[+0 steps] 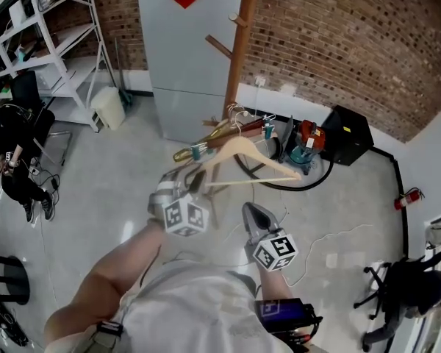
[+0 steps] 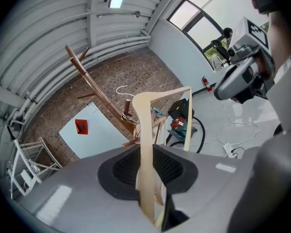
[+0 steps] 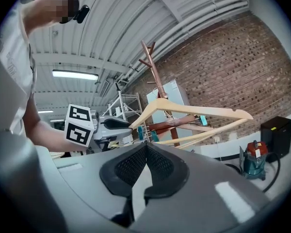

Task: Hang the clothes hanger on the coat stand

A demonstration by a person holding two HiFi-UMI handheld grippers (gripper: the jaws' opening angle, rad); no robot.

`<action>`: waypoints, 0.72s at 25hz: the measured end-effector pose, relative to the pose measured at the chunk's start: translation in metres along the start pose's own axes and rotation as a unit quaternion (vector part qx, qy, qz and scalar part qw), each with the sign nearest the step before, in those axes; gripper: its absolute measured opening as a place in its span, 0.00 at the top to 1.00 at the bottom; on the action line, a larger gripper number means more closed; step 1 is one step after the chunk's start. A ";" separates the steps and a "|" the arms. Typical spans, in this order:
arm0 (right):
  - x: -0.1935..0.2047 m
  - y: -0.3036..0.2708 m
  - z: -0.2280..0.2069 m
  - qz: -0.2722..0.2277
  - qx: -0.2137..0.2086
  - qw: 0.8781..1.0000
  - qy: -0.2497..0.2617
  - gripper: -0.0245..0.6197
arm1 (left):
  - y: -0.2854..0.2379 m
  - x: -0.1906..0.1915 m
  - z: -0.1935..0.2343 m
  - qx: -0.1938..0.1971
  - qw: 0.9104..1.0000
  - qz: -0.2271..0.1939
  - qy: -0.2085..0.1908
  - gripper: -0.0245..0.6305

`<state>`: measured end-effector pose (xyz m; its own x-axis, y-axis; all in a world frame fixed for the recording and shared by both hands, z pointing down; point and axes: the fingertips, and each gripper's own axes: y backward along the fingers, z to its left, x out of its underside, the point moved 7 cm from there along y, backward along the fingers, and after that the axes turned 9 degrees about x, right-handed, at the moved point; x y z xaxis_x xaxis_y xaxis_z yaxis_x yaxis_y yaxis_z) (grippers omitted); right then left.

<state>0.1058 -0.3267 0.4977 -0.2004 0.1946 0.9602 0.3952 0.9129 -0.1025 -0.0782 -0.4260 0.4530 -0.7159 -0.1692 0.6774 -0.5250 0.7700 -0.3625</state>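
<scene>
Wooden hanger lifted and on its way, not yet on the coat stand

Pale wood of the clothes hanger [image 1: 268, 159] is in the air above the floor, between the person and the coat stand [image 1: 239, 50], and clearly apart from the pole and its pegs. The left tool [image 1: 196, 179] is clenched on one end of the hanger, with the pads pressing on both sides of the wood. The right tool [image 1: 251, 213] holds nothing and its jaws are together, a little behind the hanger. Some darker hangers [image 1: 220, 137] sit low beside the stand. The pick-up part looks done. What seems left is to bring the hanger to the stand, put its metal hook over a free peg and let it go.
</scene>
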 end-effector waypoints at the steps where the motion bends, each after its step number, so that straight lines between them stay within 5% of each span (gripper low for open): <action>1: 0.001 -0.004 -0.001 0.003 -0.002 1.000 0.000 0.94 | -0.003 0.000 0.005 -0.002 1.000 0.005 -0.002 0.84; 9: -0.005 -0.022 -0.015 0.011 -0.017 1.000 -0.001 0.94 | -0.027 0.000 0.014 0.016 0.998 0.065 0.009 0.84; 18: -0.012 -0.022 -0.041 0.030 -0.040 0.999 0.003 0.94 | -0.041 0.011 0.001 -0.009 0.995 0.100 -0.007 0.84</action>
<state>0.1357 -0.3639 0.4993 -0.1693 0.2458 0.9544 0.4767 0.8680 -0.1390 -0.0651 -0.4597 0.4740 -0.8114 -0.0207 0.5841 -0.3640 0.7998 -0.4773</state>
